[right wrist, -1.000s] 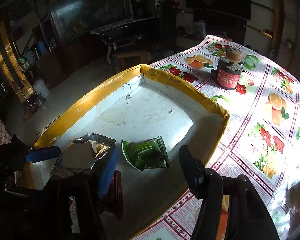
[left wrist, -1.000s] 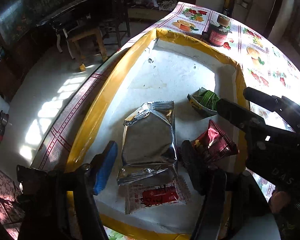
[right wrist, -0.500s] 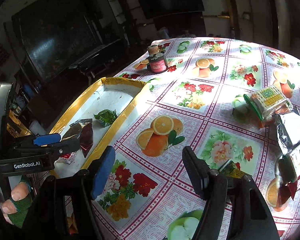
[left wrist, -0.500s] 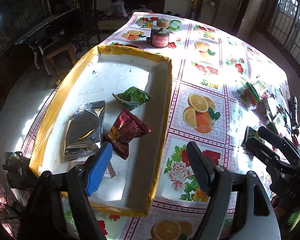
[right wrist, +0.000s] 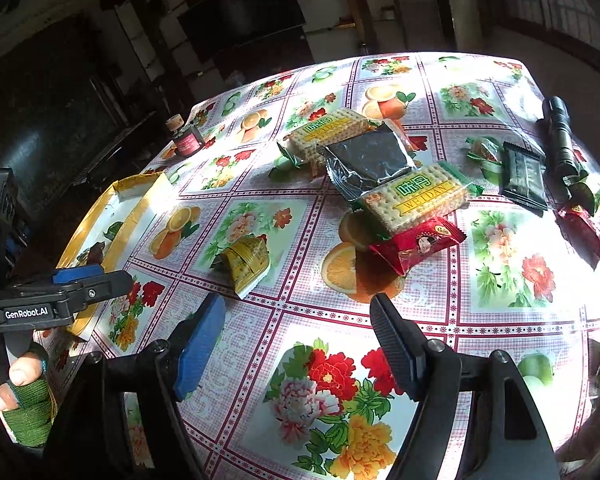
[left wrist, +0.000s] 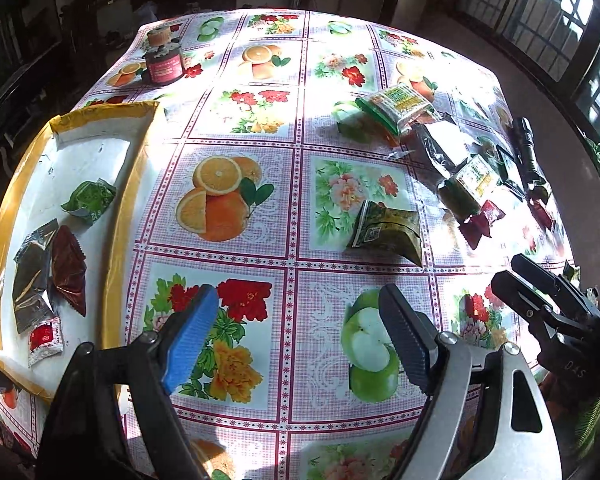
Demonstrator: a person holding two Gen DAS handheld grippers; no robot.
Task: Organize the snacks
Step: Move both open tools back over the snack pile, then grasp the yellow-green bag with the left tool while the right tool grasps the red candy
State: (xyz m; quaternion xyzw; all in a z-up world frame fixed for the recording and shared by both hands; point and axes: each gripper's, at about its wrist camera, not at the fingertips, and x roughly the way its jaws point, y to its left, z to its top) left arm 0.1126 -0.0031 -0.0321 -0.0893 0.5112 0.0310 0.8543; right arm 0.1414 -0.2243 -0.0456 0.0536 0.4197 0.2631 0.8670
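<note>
A yellow-rimmed white tray [left wrist: 132, 184] at the table's left holds a green packet [left wrist: 90, 200], a silver packet [left wrist: 32, 276], a dark red packet [left wrist: 68, 272] and a small red-and-white sachet [left wrist: 46, 338]. Loose snacks lie to the right: a gold-green packet [right wrist: 244, 264], two cracker packs [right wrist: 416, 196], a silver pack [right wrist: 370, 158], a red packet [right wrist: 418, 242] and a black packet [right wrist: 522, 174]. My left gripper [left wrist: 296, 340] is open and empty above the tablecloth, right of the tray. My right gripper [right wrist: 300, 344] is open and empty, short of the gold-green packet.
A red-labelled jar [left wrist: 164, 64] stands at the far left of the table. A black flashlight [right wrist: 560, 136] lies at the far right by more small packets. The right gripper shows in the left wrist view [left wrist: 548, 300]. Dark furniture stands beyond the table.
Both grippers have swung right, away from the tray and over the open tablecloth, toward the loose snacks. Both stay open and empty.
</note>
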